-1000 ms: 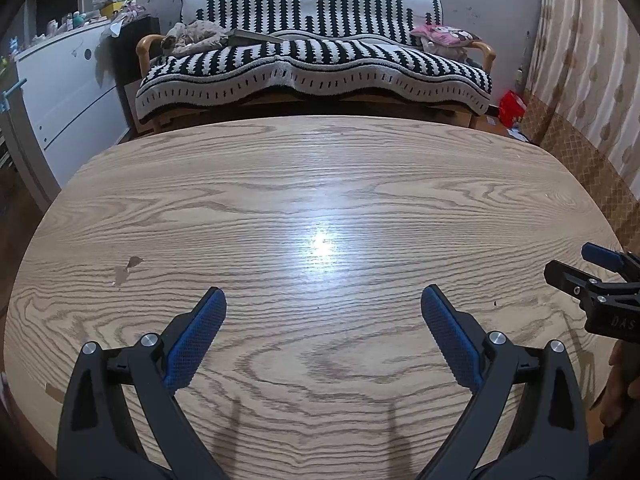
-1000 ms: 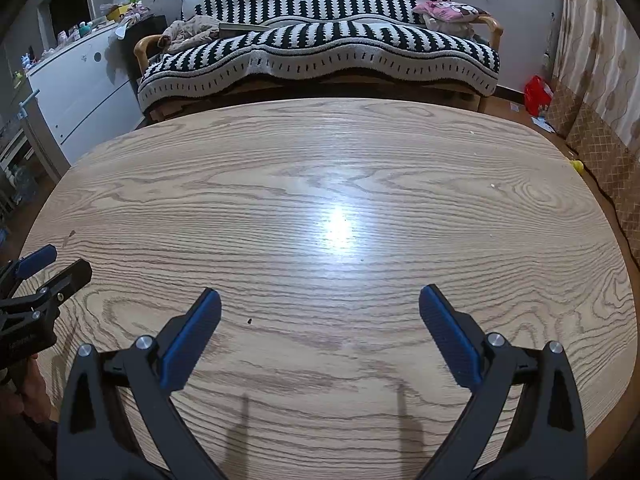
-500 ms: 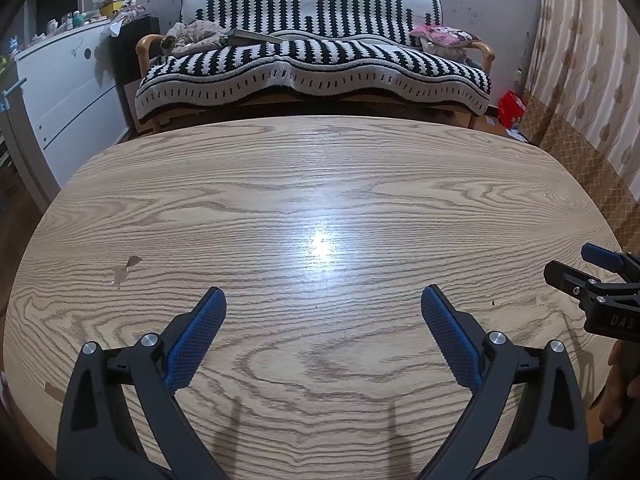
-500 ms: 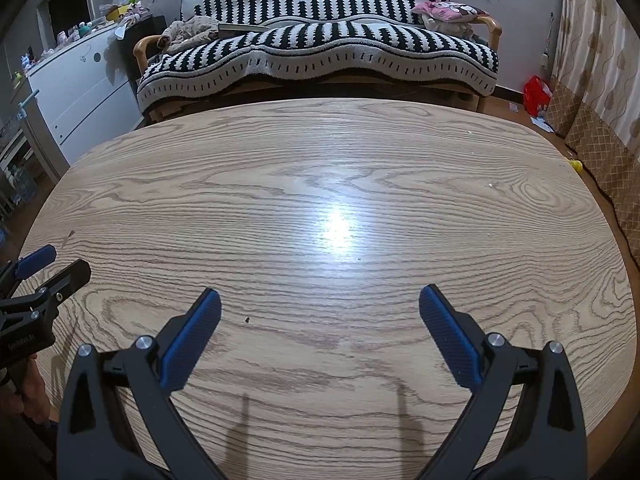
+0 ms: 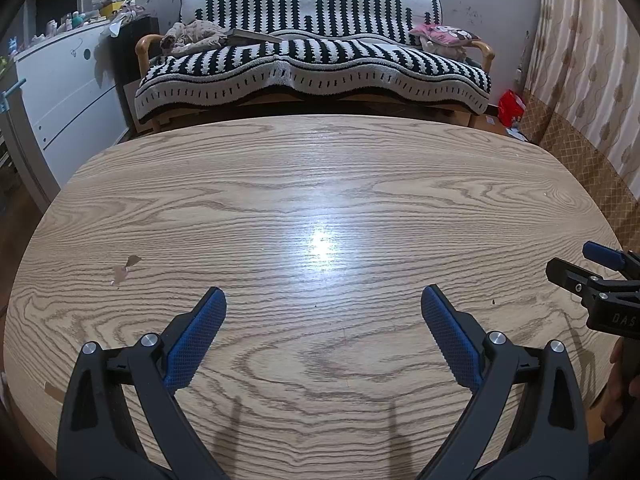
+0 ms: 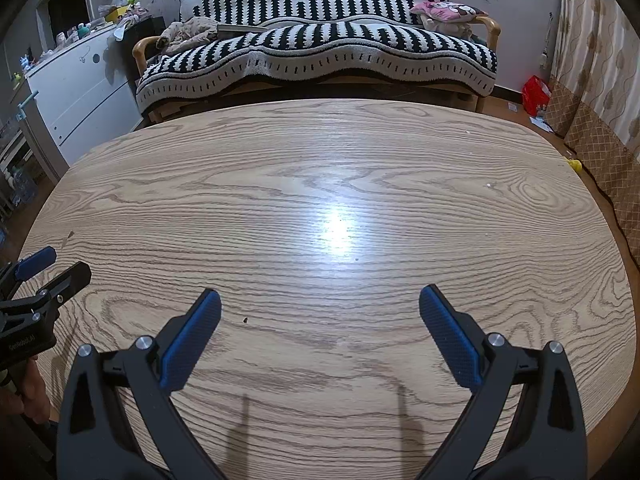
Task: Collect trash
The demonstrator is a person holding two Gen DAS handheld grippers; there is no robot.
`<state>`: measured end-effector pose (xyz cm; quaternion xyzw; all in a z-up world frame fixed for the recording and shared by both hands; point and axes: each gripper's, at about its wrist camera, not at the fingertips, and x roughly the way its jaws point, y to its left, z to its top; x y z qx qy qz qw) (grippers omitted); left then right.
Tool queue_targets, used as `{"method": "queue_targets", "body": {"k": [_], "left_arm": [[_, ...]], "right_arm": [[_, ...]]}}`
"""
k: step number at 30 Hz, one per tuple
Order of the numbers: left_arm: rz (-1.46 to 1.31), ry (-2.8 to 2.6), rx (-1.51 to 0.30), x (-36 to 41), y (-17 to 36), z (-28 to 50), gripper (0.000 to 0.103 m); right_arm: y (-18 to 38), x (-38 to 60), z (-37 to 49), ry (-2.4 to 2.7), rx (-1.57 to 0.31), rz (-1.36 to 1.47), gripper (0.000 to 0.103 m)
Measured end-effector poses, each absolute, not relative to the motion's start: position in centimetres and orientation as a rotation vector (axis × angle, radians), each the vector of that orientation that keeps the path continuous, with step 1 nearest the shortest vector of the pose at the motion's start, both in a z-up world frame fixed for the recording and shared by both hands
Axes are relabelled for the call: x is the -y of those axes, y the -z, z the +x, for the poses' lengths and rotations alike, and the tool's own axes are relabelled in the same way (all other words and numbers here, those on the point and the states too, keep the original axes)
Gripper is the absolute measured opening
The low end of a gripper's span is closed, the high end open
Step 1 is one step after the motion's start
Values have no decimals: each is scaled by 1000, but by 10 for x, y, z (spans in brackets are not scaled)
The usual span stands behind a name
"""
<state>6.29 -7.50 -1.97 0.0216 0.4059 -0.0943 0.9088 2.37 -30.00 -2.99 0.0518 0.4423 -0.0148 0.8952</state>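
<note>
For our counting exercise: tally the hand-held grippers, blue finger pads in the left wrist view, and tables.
Black hand-held grippers: 2, left, right
Blue textured finger pads: 3
Oval wood-grain table: 1
Total: 6

Changes recorded since the earlier pictures: almost none. Left wrist view: no shift is noted in the sofa [image 5: 312, 60] or the tabletop [image 5: 320, 184] far edge. Right wrist view: the same far edge is framed very slightly lower than a second ago. Jaw spread on both tools is unaltered.
</note>
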Motion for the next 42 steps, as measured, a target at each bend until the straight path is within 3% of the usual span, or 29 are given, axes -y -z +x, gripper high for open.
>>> {"method": "queue_targets", "body": {"k": [42], "left_arm": [[60,176,-828,74,15,59,95]], "right_arm": [[27,304,25,28,-917,96,96]]}}
